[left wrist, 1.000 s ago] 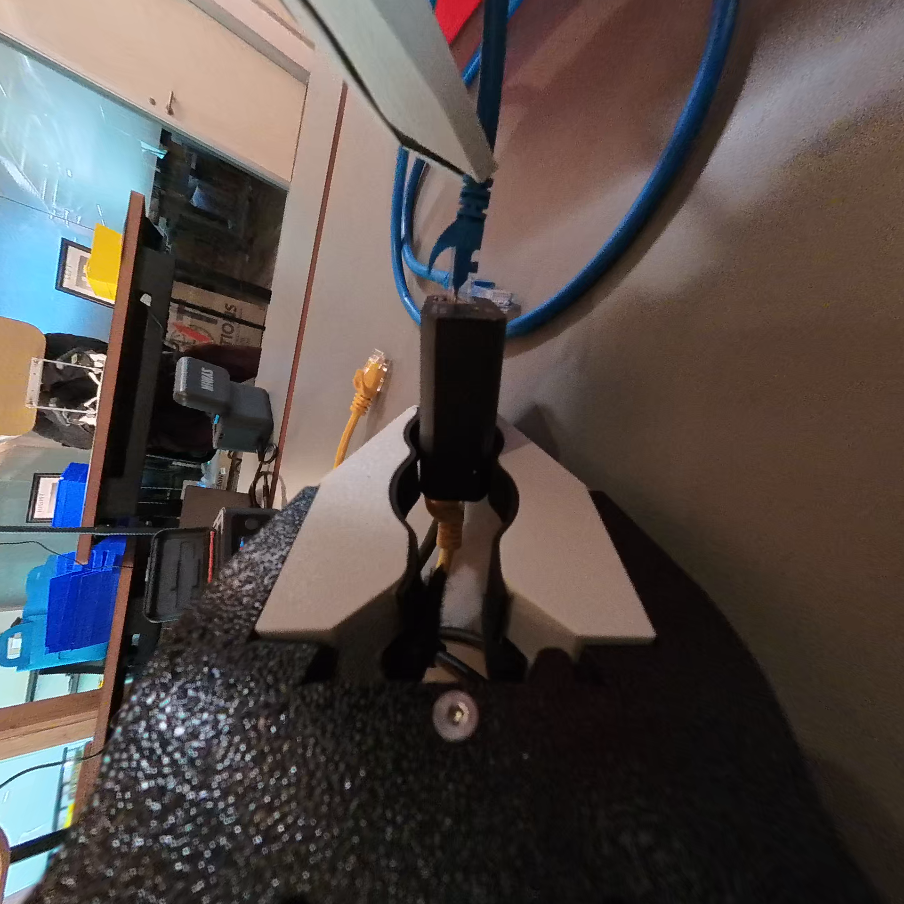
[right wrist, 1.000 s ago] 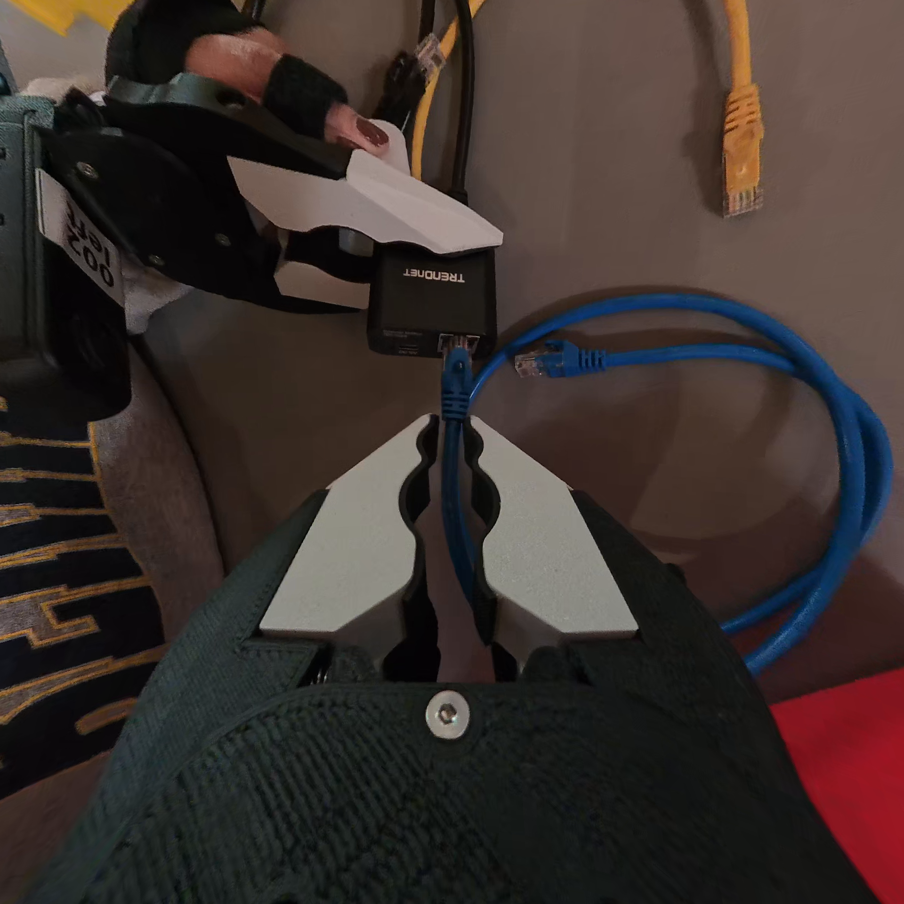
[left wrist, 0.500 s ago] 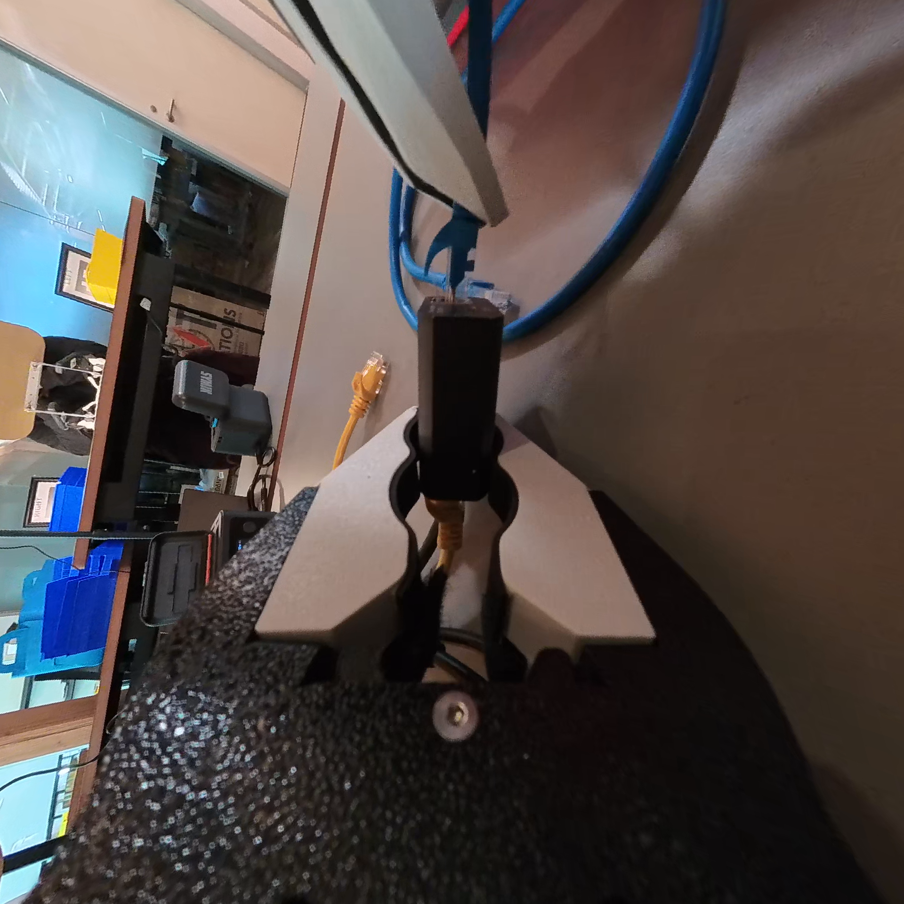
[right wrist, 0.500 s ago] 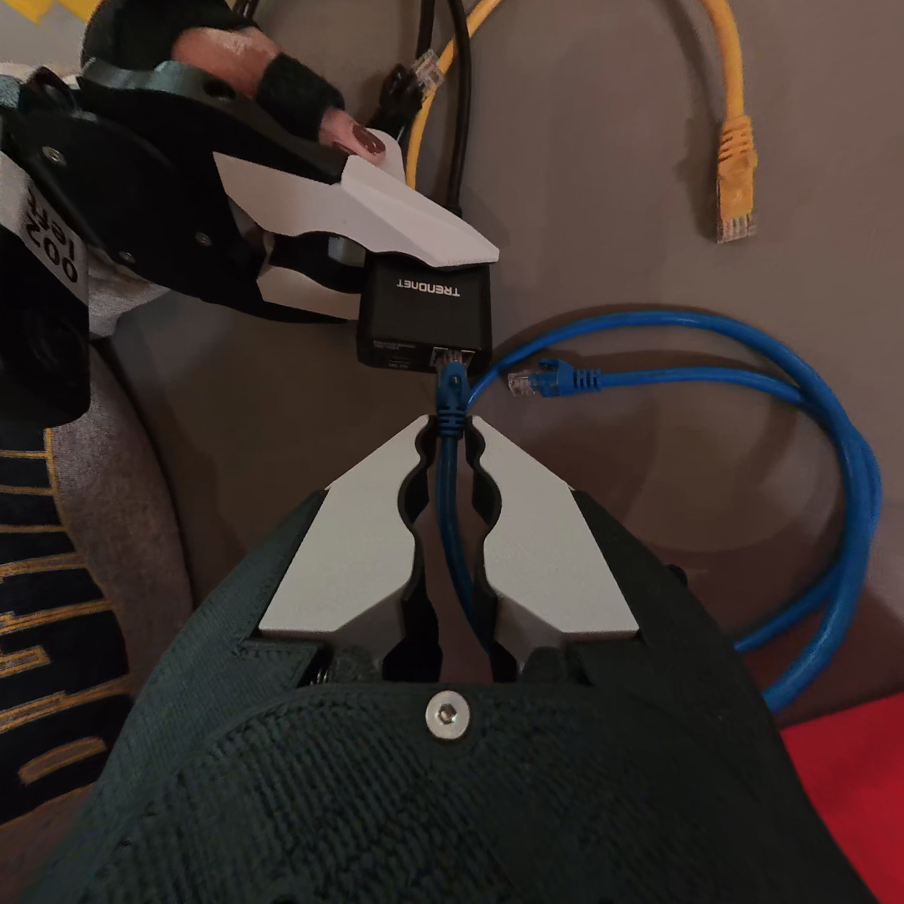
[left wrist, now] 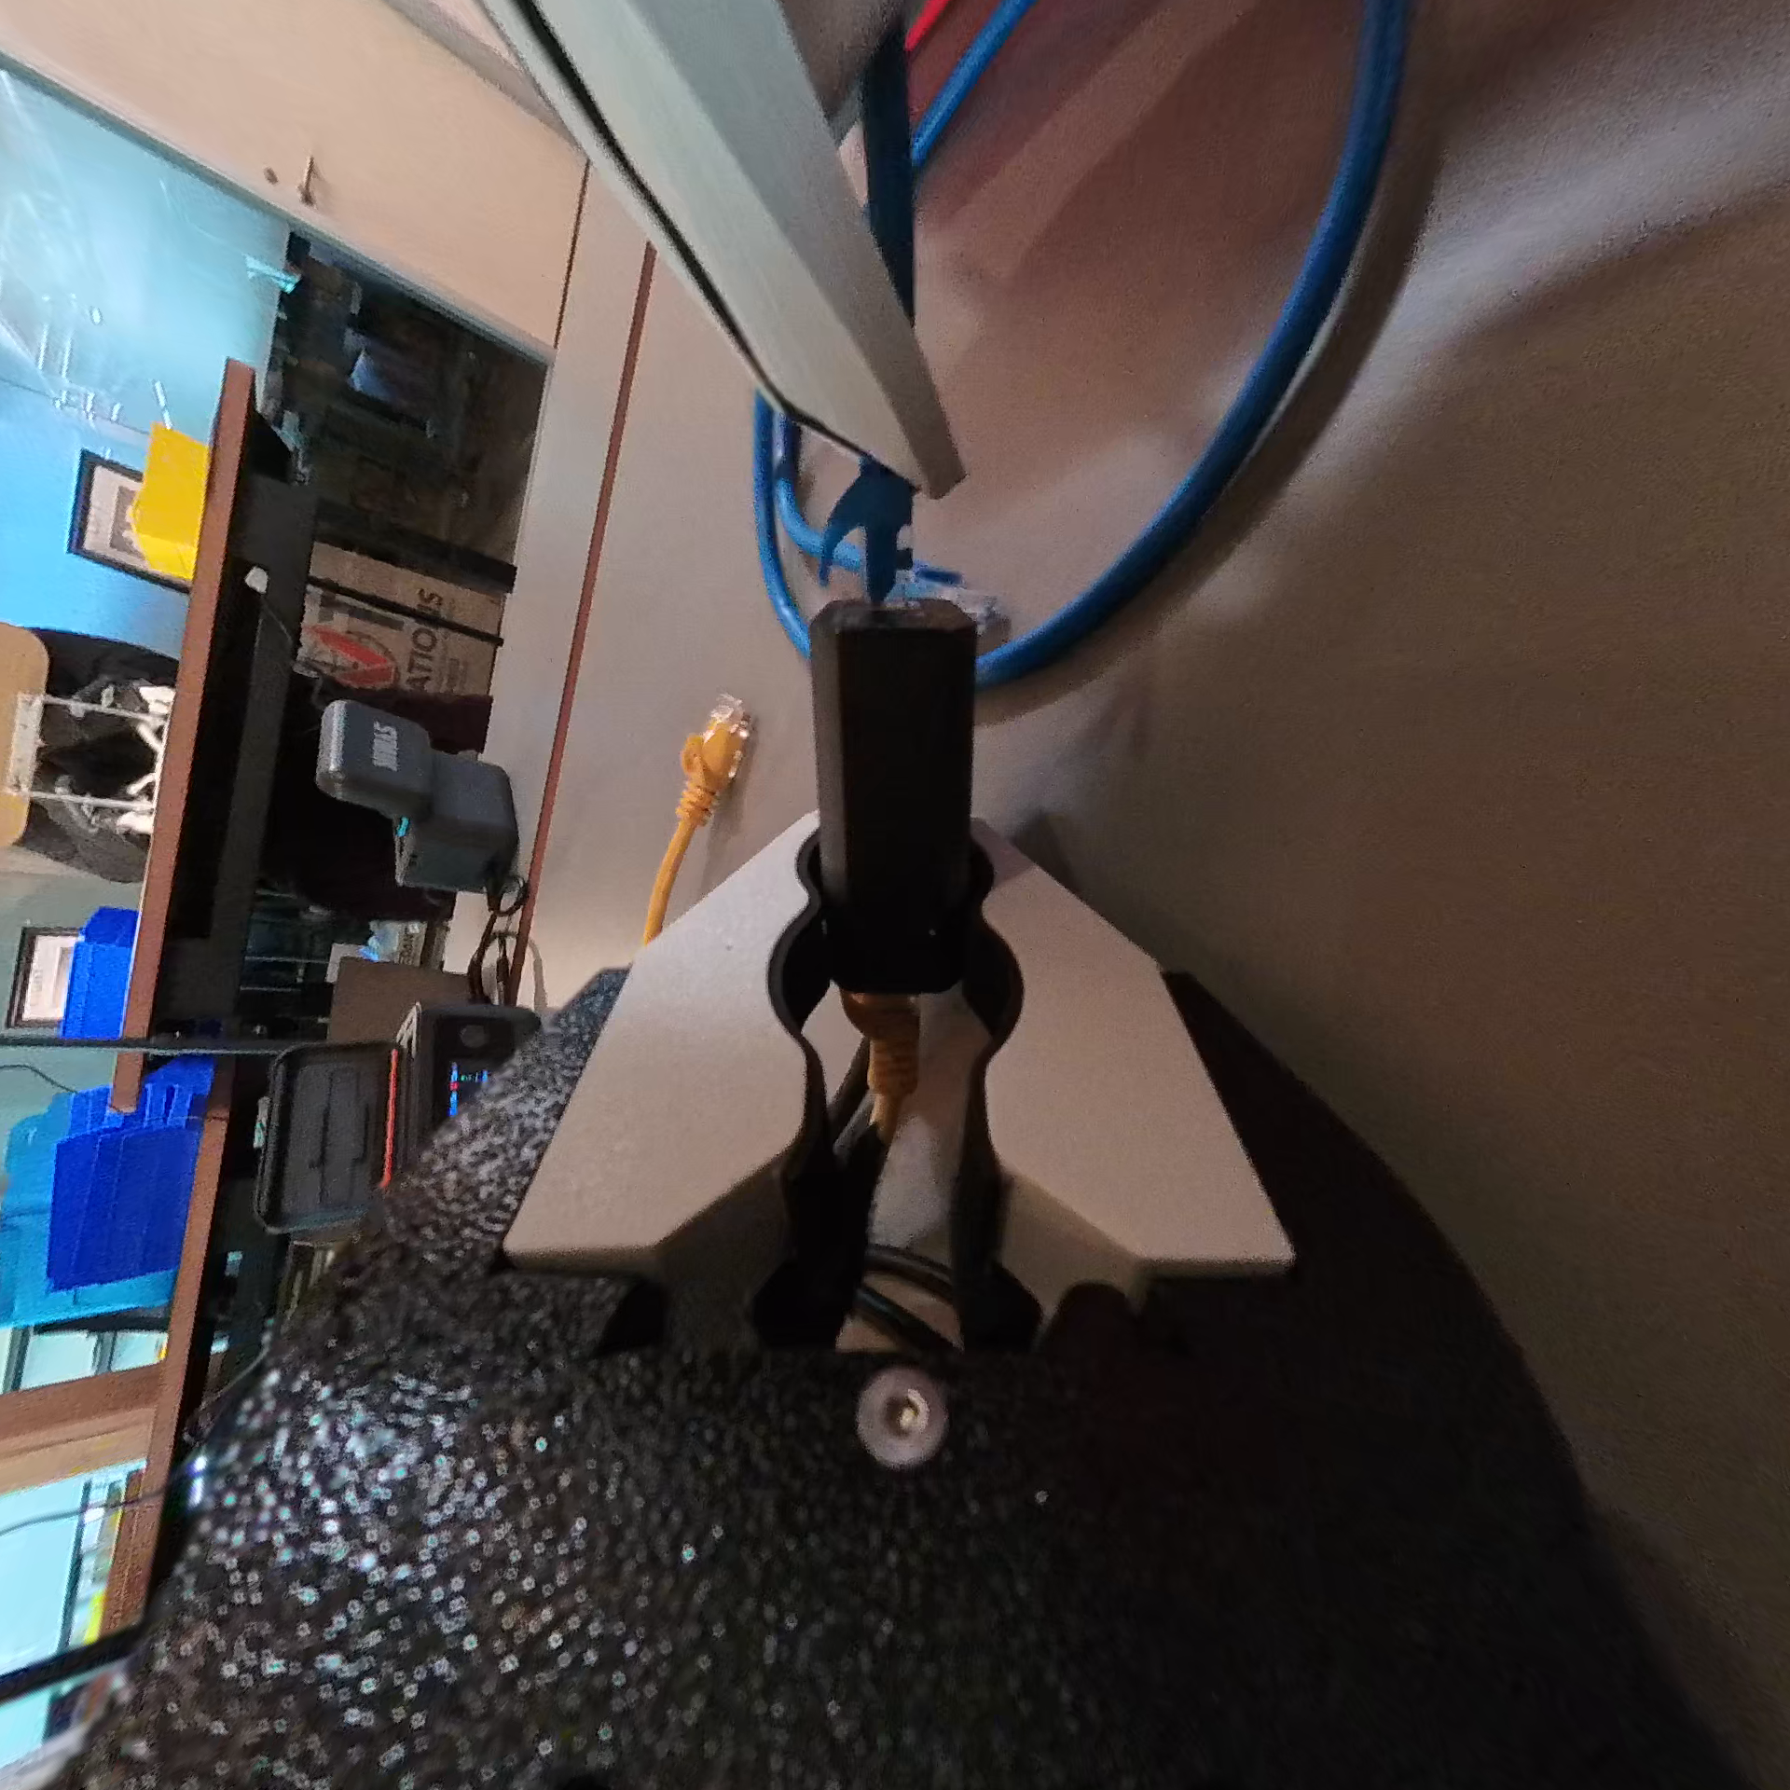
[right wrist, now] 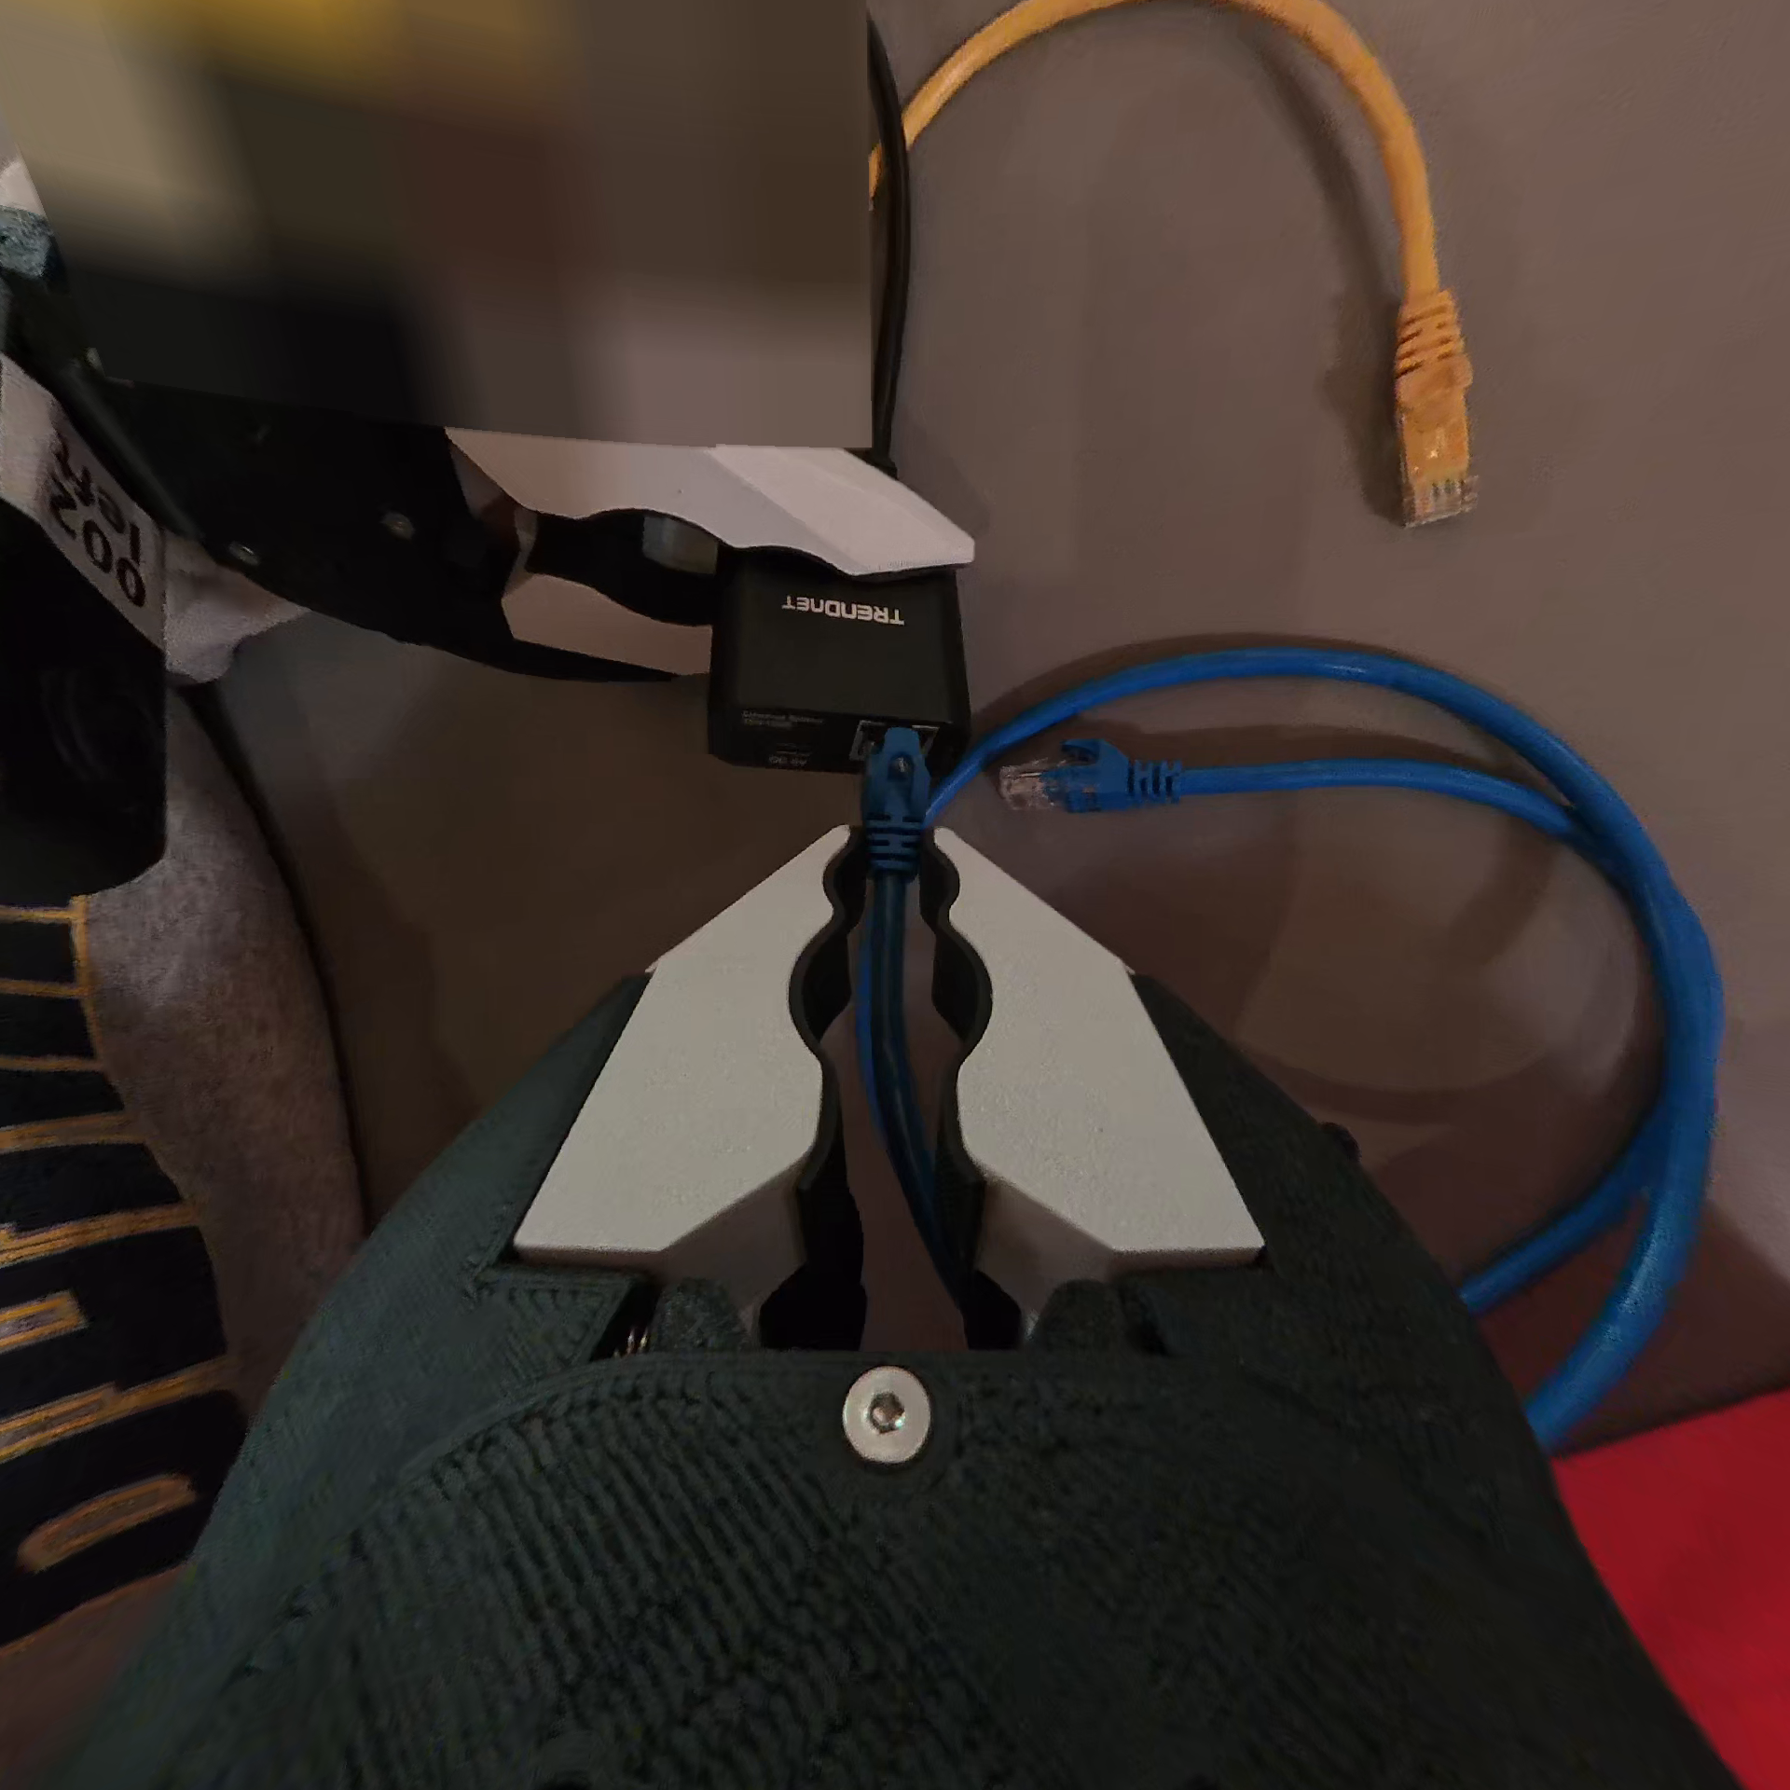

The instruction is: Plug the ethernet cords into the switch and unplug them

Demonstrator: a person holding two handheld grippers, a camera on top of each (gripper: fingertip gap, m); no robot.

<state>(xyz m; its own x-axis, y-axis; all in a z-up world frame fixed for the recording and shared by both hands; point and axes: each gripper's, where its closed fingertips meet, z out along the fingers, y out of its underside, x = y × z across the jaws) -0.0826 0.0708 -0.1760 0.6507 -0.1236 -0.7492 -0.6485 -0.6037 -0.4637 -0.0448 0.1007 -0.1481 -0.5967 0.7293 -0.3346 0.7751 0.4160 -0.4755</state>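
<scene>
The switch (right wrist: 838, 678) sits clamped in my left tongs (left wrist: 896, 872) above the desk (right wrist: 1211, 484); my right tongs (right wrist: 891, 852) pinch the blue cord (right wrist: 896, 969). Tugging crookedly could jam its plug.

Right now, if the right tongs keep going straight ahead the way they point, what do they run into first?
Most likely the black switch. The right tongs, shut on the blue cord, point straight at its port face, where the cord's plug already sits. The left tongs hold the switch from the side.
</scene>
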